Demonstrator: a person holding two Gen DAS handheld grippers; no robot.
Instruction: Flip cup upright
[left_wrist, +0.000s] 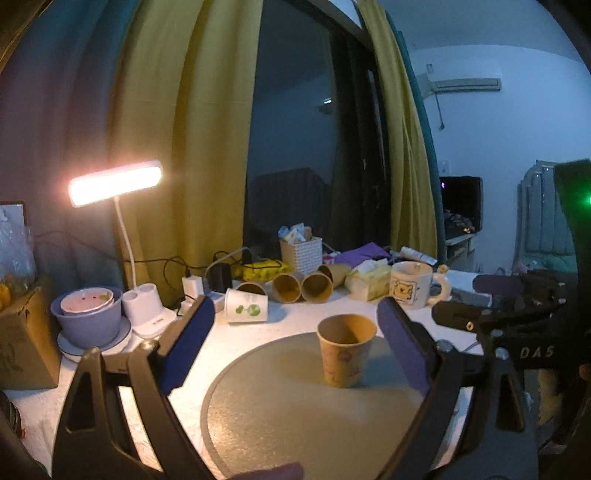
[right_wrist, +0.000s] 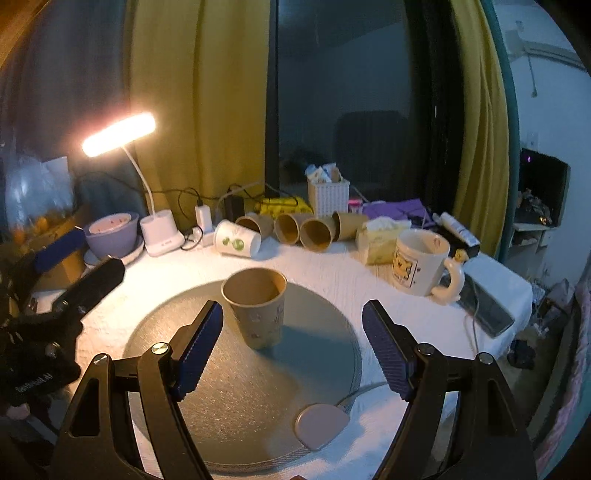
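Observation:
A brown paper cup (left_wrist: 346, 349) stands upright, mouth up, on a round grey mat (left_wrist: 280, 413); it also shows in the right wrist view (right_wrist: 256, 306) on the mat (right_wrist: 229, 387). My left gripper (left_wrist: 295, 306) is open and empty, its blue pads wide apart, short of the cup. My right gripper (right_wrist: 293, 314) is open and empty, the cup just ahead between its fingers and nearer the left pad (right_wrist: 199, 343). Each gripper shows at the edge of the other's view.
Several paper cups (right_wrist: 291, 229) lie on their sides at the back, with a white printed cup (right_wrist: 236, 238). A bear mug (right_wrist: 423, 262), tissue pack (right_wrist: 380, 236), white basket (right_wrist: 328, 197), lit desk lamp (right_wrist: 162, 229), purple bowls (right_wrist: 110, 236) and a pink disc (right_wrist: 321, 424) surround the mat.

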